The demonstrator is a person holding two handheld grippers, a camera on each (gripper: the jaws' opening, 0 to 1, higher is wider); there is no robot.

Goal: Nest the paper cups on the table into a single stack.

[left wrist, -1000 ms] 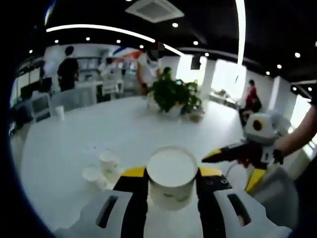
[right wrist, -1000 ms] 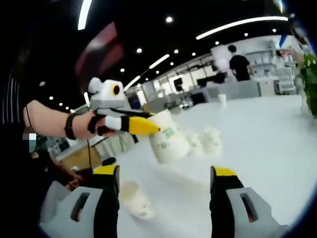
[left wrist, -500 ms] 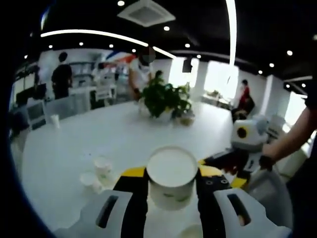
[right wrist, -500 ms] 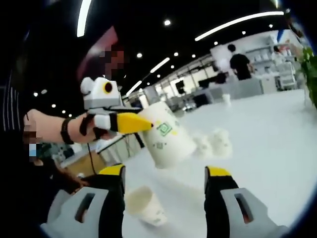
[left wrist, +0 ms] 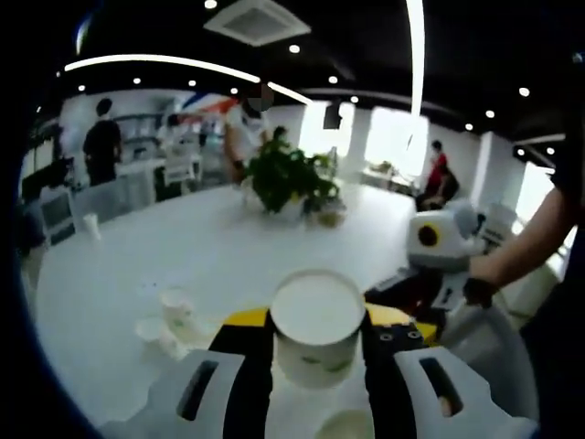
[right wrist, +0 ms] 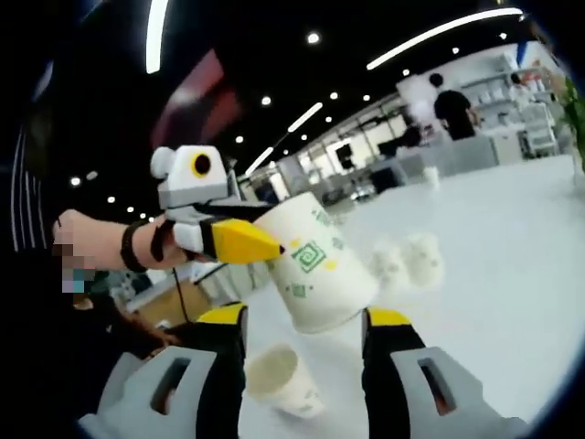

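Cup (left wrist: 317, 326) between left tongs (left wrist: 317, 322)

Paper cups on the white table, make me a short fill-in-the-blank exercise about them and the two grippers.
1. The left gripper is shut on a white paper ____ with green print.
2. Beside the right gripper, a second paper cup lies on the white ____.
3. The right gripper's fingers are ____, holding nothing.
4. At the table's far end stands a green potted ____.

Missing words: cup; table; open; plant
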